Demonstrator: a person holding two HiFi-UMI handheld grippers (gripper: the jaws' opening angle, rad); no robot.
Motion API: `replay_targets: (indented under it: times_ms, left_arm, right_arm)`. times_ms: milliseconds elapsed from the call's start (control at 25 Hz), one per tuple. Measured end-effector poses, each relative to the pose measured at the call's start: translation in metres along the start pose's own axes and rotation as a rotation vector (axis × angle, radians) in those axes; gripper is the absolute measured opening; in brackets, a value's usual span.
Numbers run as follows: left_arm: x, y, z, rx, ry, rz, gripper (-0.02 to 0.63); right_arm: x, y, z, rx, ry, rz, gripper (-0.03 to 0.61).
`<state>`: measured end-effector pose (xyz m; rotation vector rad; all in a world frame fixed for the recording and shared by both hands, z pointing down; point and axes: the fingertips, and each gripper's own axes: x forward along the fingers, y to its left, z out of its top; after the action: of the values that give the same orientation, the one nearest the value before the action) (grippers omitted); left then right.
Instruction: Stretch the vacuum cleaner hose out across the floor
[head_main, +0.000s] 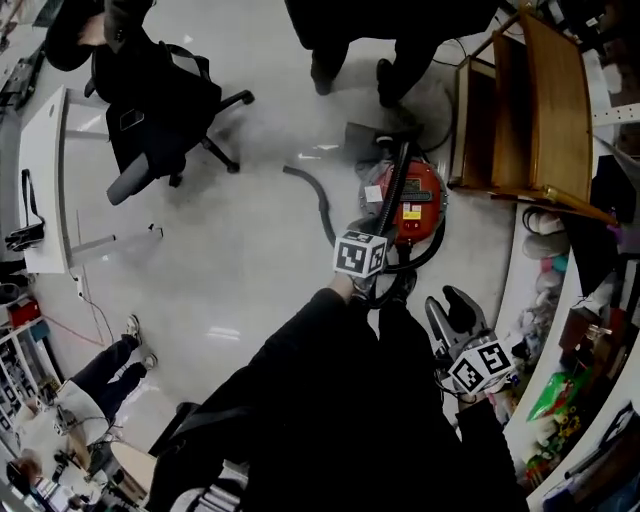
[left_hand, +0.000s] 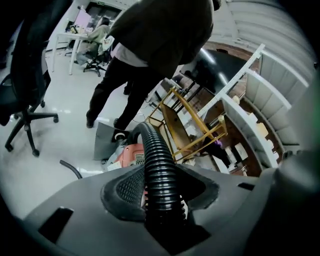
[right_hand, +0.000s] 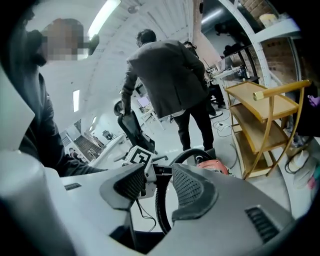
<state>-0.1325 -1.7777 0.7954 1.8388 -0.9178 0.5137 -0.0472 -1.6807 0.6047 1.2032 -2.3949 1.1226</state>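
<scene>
1 red vacuum cleaner (head_main: 413, 203) stands on the pale floor (head_main: 240, 250) and serves as the reference for all positions. 1 black ribbed hose (left_hand: 159, 170) rises from the near side of the vacuum cleaner toward the person and loops round its near right flank.

2 grippers are shown. The left gripper (left_hand: 161, 189), just on the near side of the vacuum cleaner, has its 2 pads pressed against the hose, 1 on each side. The right gripper (right_hand: 159, 182), nearer the person and to the right of the vacuum cleaner, has its jaws standing apart with nothing between the pads; the hose shows only beyond the gap.

1 dark curved cord (head_main: 318, 198) lies on the floor just left of the vacuum cleaner. 1 standing person (head_main: 355, 45) is just beyond it. 1 wooden shelf unit (head_main: 530, 110) stands close on its far right and bounds that side. 1 black office chair (head_main: 150, 110) and 1 white desk (head_main: 45, 180) lie well to its left.

The widest open floor is left of the vacuum cleaner, between the cord and the desk.
</scene>
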Motion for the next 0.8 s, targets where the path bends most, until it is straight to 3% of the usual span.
replay_targets:
  times_ms: [120,320,480,640,720,800]
  left_arm:
    - [-0.025,-0.016,0.005,-0.012,-0.076,-0.023,0.189]
    - [-0.020,-0.048,0.048,0.133,-0.104,-0.099,0.194]
    - [-0.036,-0.104,0.037,0.218,-0.089,-0.203,0.202]
    - [-0.076,-0.138,-0.001,0.230,-0.097,-0.265,0.206]
    - [-0.095,-0.152,-0.014,0.282,-0.110,-0.284,0.207]
    - [-0.111,-0.164,-0.023,0.364,-0.124,-0.294,0.207]
  right_arm:
    - [-0.018,0.003,0.007,0.037,0.001,-0.021,0.184]
    - [-0.033,0.001,0.009,0.057,-0.002,-0.081,0.173]
    - [-0.039,-0.006,0.021,0.113,-0.041,-0.092,0.173]
    - [-0.035,-0.015,0.044,0.301,-0.112,-0.019,0.175]
    - [-0.024,-0.010,0.049,0.365,-0.100,0.063,0.181]
    - [-0.008,-0.001,0.052,0.417,-0.067,0.155,0.232]
